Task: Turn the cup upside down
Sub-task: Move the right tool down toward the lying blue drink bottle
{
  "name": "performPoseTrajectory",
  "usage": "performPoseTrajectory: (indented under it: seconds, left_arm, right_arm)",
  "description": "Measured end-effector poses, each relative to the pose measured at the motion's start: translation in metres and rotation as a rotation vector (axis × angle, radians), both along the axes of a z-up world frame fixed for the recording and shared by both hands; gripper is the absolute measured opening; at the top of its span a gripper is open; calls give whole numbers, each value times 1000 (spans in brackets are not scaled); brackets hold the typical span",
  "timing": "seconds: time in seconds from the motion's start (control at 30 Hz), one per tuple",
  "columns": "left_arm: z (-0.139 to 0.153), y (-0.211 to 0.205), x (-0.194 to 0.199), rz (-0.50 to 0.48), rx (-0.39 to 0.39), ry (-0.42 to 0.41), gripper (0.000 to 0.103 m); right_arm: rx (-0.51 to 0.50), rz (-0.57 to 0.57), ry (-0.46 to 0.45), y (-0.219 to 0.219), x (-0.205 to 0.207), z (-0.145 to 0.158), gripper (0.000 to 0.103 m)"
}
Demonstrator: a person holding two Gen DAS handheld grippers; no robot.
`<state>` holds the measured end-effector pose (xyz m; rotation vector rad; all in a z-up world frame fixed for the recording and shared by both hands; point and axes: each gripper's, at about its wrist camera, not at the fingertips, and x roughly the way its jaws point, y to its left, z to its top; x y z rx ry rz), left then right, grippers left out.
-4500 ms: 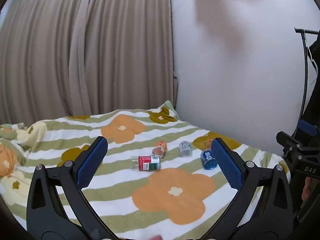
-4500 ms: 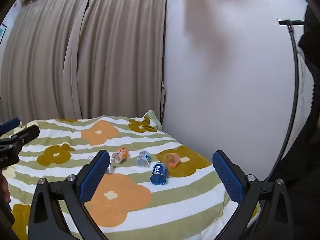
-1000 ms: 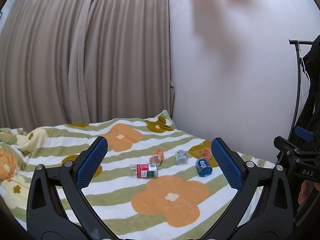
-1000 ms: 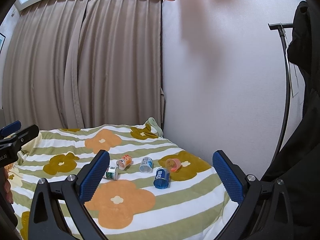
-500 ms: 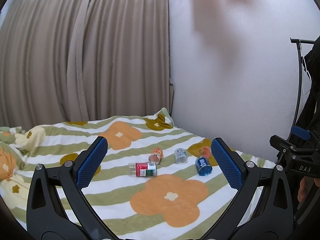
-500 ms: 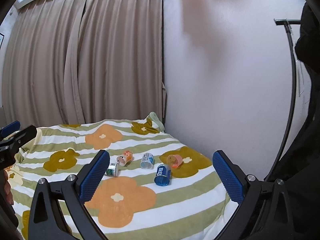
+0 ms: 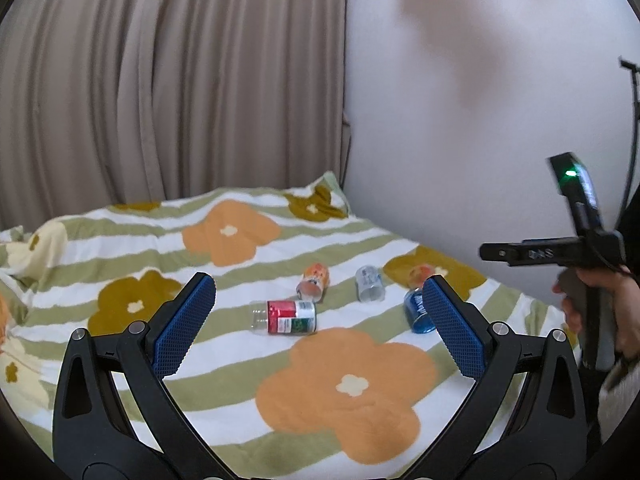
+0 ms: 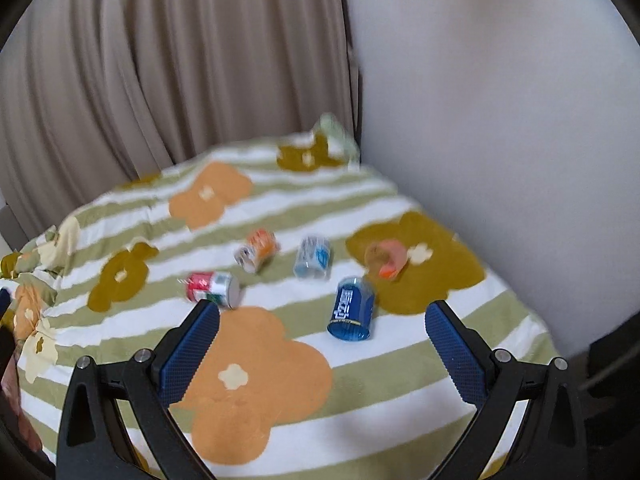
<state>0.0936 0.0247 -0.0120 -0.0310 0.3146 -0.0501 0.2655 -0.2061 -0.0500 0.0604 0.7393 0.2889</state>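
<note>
Several small cups lie on their sides on a flowered bed cover [image 8: 280,364]. A blue cup [image 8: 352,314] is nearest, partly hidden by a finger in the left wrist view [image 7: 416,314]. An orange-pink cup [image 8: 386,260] lies beyond it near the wall. A pale blue-white cup [image 8: 313,258], an orange cup [image 8: 258,254] and a red-green-white cup [image 8: 212,286] lie to the left. My right gripper [image 8: 322,350] is open and empty, above the cover in front of the blue cup. My left gripper [image 7: 320,322] is open and empty, farther back.
A white wall [image 8: 500,120] runs along the right of the bed and beige curtains [image 8: 180,60] hang behind it. The person's hand holds the right gripper's body [image 7: 580,248] at the right of the left wrist view.
The right gripper has tipped down and moved closer to the cups, the view blurred. The left gripper has moved a little closer and lower. Both stayed open.
</note>
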Motion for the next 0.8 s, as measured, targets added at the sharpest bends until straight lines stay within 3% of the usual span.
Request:
performPoseTrajectory:
  seconds: [0.33, 0.47, 0.7, 0.77, 0.8]
  left_arm:
    - [-57, 15, 100, -22, 6, 207, 103]
    - [-84, 18, 130, -31, -12, 288, 103]
    - [-118, 21, 156, -23, -22, 372, 103]
    - [-123, 21, 157, -24, -22, 383, 103]
    - [-125, 22, 157, -25, -22, 387, 103]
  right_arm:
    - [-38, -22, 360, 7, 143, -108, 103]
    - [-50, -29, 470, 8, 174, -146, 91]
    - [-42, -35, 534, 7, 198, -175, 74]
    - [-41, -28, 543, 7, 200, -178, 62]
    - [-43, -25, 544, 7, 201, -178, 62]
